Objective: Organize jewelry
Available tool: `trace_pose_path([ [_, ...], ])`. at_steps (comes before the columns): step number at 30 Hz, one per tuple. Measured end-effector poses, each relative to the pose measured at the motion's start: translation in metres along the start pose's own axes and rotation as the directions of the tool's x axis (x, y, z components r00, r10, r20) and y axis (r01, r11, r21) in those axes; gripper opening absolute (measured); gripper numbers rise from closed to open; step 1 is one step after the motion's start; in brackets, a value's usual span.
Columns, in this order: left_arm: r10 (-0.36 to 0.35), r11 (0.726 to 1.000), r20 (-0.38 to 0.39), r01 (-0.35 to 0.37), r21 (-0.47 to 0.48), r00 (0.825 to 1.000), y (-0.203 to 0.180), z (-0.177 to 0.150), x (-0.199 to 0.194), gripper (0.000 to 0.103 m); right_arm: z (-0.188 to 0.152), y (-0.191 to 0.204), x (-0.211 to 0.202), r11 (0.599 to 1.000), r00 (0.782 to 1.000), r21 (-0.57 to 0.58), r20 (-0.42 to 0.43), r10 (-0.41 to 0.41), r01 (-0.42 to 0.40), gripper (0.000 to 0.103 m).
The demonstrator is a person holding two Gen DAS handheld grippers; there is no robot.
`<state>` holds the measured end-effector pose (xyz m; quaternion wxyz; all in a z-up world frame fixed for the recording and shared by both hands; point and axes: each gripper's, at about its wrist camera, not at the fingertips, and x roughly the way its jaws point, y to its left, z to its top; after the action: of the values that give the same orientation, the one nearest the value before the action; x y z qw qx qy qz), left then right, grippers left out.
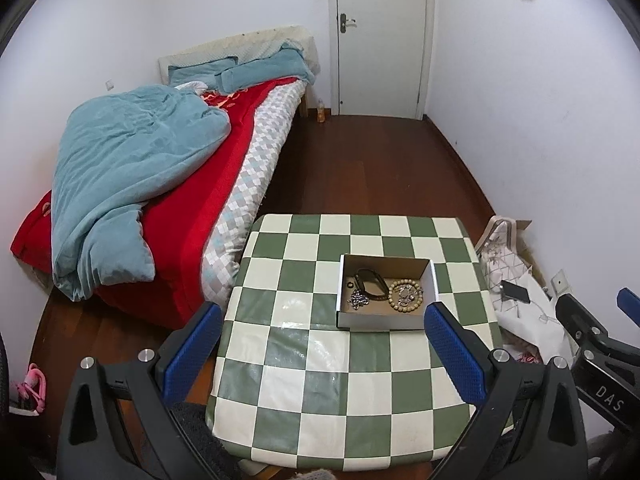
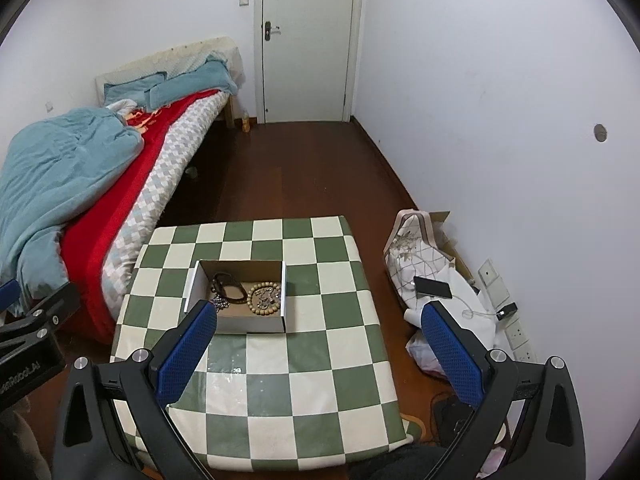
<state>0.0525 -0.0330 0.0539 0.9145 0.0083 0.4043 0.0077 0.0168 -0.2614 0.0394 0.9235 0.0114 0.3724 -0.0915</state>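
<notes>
Left wrist view: one small open cardboard box (image 1: 386,318), white outside and brown inside, sits on a square table (image 1: 320,400) covered in glossy green-and-cream checked cloth. Inside lie four pieces of jewelry: one round bracelet of pale wooden beads (image 1: 406,295), one dark smooth oval bangle (image 1: 370,282), one crumpled silver chain (image 1: 359,300), and one small black ring (image 1: 350,284). The left gripper (image 1: 322,328) hovers above the table with its two blue textured pads spread wide, holding nothing. The right gripper (image 2: 320,330) is likewise spread wide and empty, near the box. One bed (image 1: 224,184) with red and teal covers stands left.
</notes>
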Motion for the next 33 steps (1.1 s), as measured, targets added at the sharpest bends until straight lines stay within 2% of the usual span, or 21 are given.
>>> trace_pose_path([
  [8, 0.003, 1.000, -0.035, -0.003, -0.001, 0.999, -0.006, 0.006, 0.019, 0.103, 0.000, 0.006, 0.035, 1.000, 0.998, -0.002, -0.063, 0.012, -0.012, 0.103],
  [13, 0.008, 1.000, -0.030, -0.009, -0.003, 1.000, -0.006, 0.009, 0.021, 0.103, 0.004, 0.010, 0.045, 1.000, 0.996, -0.008, -0.082, 0.019, -0.019, 0.103],
  [33, 0.025, 1.000, -0.033, -0.026, -0.011, 0.999, 0.003, 0.009, 0.024, 0.103, 0.008, 0.021, 0.041, 0.998, 0.996, -0.052, -0.089, 0.023, -0.028, 0.103],
])
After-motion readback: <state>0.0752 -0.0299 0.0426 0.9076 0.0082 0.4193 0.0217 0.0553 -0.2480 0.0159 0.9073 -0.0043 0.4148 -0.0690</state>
